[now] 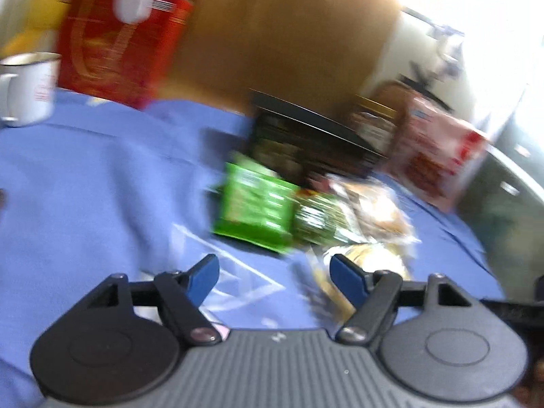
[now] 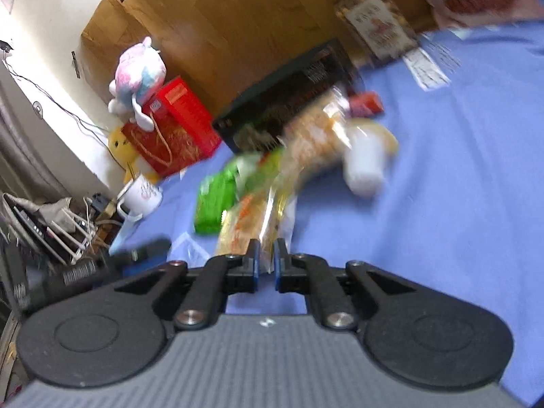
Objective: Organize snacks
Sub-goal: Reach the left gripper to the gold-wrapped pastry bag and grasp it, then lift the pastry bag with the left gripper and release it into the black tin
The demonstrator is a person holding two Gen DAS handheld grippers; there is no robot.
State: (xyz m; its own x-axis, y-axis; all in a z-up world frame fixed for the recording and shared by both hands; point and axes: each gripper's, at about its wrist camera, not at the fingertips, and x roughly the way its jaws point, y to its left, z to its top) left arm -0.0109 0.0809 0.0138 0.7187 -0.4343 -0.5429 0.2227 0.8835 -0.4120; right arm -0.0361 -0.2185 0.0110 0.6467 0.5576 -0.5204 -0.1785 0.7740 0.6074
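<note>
Both views are motion-blurred. My left gripper [image 1: 273, 272] is open and empty above the blue cloth [image 1: 102, 187], just short of a pile of snacks: a green packet [image 1: 255, 204], a darker green packet [image 1: 314, 221] and clear bread bags [image 1: 370, 210]. My right gripper [image 2: 267, 255] is shut on the edge of a clear bag of orange-yellow snacks [image 2: 251, 221] and holds it above the cloth [image 2: 459, 170]. The green packet [image 2: 214, 204] and other bread bags [image 2: 323, 139] lie just beyond it.
A black box [image 1: 306, 136] [image 2: 289, 102] stands behind the pile, with a snack jar [image 2: 374, 23] and a cookie bag [image 1: 438, 156] to its right. A red gift bag [image 1: 115, 51], plush toys [image 2: 139, 74] and a white mug [image 1: 30, 88] stand at the left.
</note>
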